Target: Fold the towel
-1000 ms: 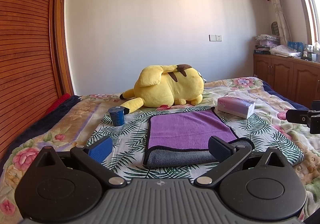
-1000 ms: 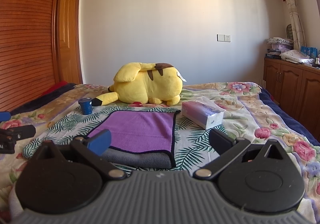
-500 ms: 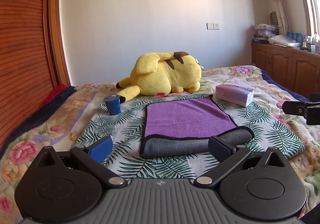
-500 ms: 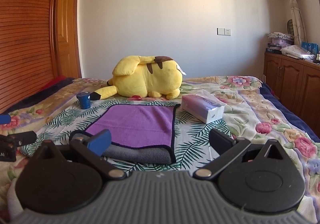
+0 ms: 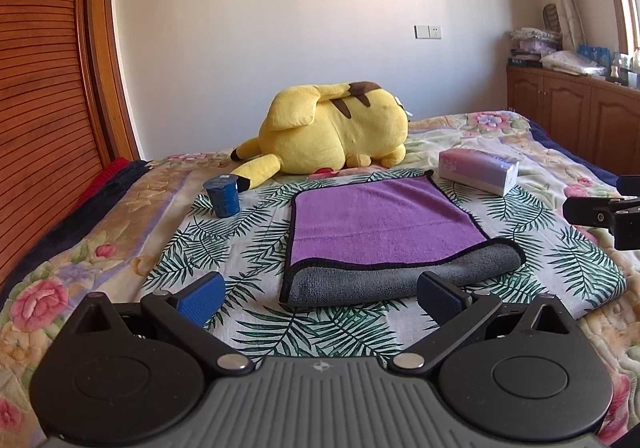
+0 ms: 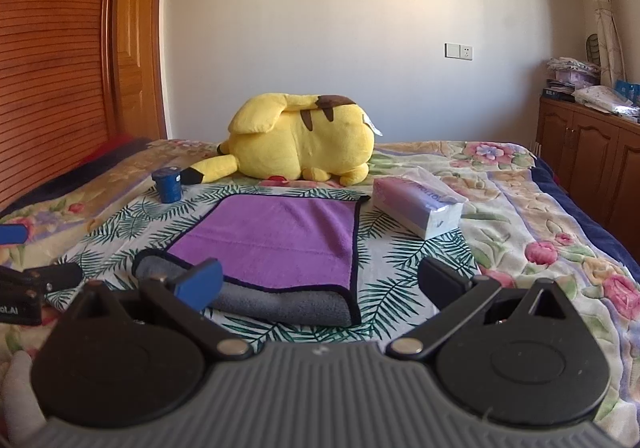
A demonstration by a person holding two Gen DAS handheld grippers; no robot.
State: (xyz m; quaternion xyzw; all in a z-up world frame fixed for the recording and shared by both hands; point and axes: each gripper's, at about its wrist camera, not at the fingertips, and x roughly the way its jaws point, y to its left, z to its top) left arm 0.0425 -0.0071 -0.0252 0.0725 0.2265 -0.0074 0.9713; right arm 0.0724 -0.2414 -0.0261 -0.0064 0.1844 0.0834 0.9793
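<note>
I see the folded towel [image 5: 384,224], purple over grey, at twelve o'clock, with my left gripper [image 5: 320,296] and right gripper [image 6: 320,282] both spread wide, holding nothing.

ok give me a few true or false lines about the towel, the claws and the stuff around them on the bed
1. The towel lies folded, purple side up, with a grey layer showing at its near edge. True.
2. The left claw is shut on the towel. False: it is open and holds nothing.
3. The blue cup stands on the towel. False: it stands on the bed, to the left of the towel.
4. The tissue pack lies to the right of the towel. True.
5. The right claw is open. True.
6. The yellow plush lies on top of the towel. False: it lies behind it, toward the wall.
</note>
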